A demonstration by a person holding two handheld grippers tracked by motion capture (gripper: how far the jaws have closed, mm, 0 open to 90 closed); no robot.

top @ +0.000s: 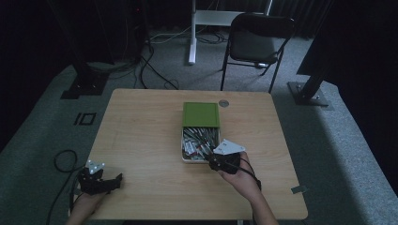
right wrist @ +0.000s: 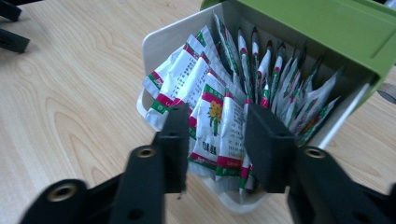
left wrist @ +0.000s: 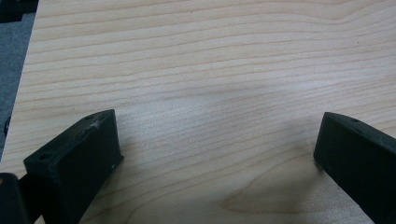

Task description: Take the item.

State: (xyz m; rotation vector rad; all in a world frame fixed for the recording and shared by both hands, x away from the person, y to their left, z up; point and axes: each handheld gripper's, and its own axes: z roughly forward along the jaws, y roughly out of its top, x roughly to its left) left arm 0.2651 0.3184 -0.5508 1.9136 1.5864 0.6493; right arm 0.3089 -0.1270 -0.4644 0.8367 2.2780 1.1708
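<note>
- The front sachets (right wrist: 215, 128), white with red and green bands, are standing in the white box (right wrist: 154, 42) at the table's (top: 141, 140) middle, its green lid (top: 201, 114) slid back.
- The right gripper (right wrist: 215, 140) is bracketing two or three sachets; whether the pads are already pressing them, I cannot tell. Squeezing squarely and lifting straight should be keeping neighbours in place.
- The right hand (top: 241, 180) is reaching forward, gripper angling down into the box.
- The left gripper (left wrist: 217, 140) is resting low over bare wood, jaws spread wide, grasping nothing.
</note>
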